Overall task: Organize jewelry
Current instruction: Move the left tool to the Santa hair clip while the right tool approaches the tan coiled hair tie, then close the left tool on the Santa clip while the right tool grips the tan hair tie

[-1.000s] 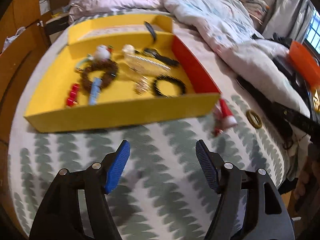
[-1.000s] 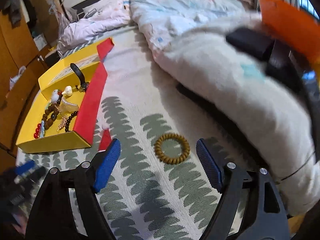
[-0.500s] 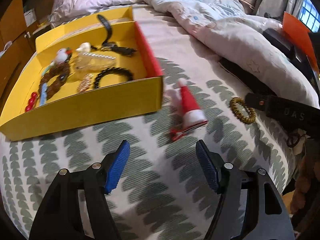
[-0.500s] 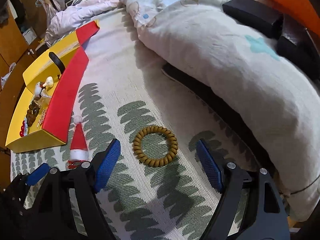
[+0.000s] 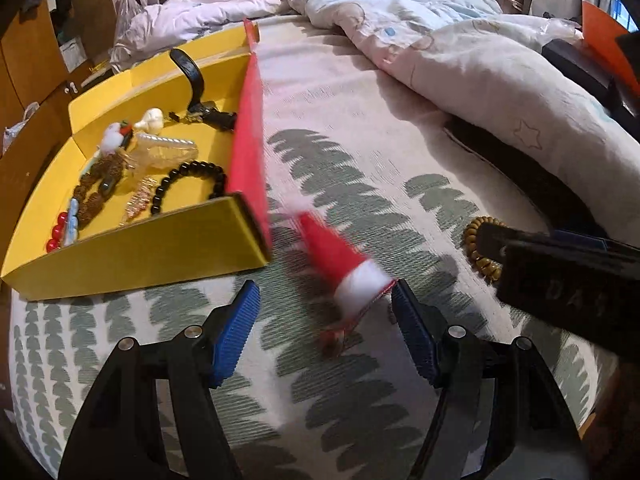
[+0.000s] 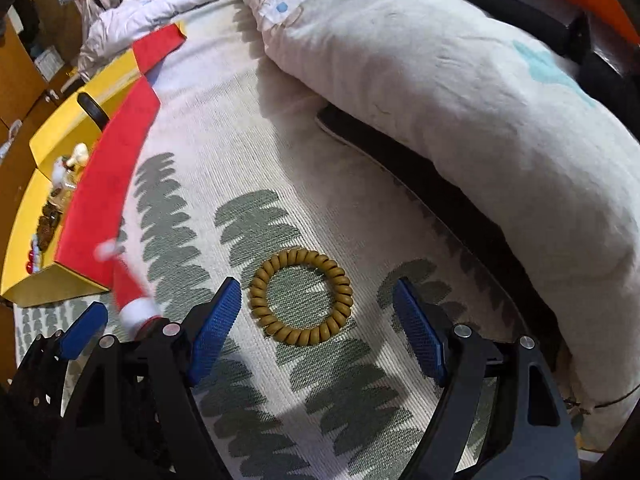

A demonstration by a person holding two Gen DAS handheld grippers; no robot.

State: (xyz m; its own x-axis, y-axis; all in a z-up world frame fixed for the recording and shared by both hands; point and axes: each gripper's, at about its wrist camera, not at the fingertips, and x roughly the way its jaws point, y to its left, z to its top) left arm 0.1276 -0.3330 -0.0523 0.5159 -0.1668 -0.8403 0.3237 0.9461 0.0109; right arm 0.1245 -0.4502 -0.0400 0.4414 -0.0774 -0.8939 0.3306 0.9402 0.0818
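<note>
The coil ring [image 6: 301, 297] lies flat on the leaf-print bedspread [image 6: 224, 152], just ahead of the right gripper [image 6: 316, 320], whose jaws stand wide and empty. Left of it, the Santa-hat clip [image 5: 344, 268] lies between the spread, empty jaws of the left gripper [image 5: 324, 332], beside the yellow tray [image 5: 152, 248] holding a black bead bracelet [image 5: 188, 184]. A quilt [image 6: 460, 92] is heaped to the right.

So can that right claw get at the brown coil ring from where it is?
Probably yes. The right claw is open, and the brown coil ring lies flat on the bedspread just ahead of its fingertips, with nothing lying over it.
</note>
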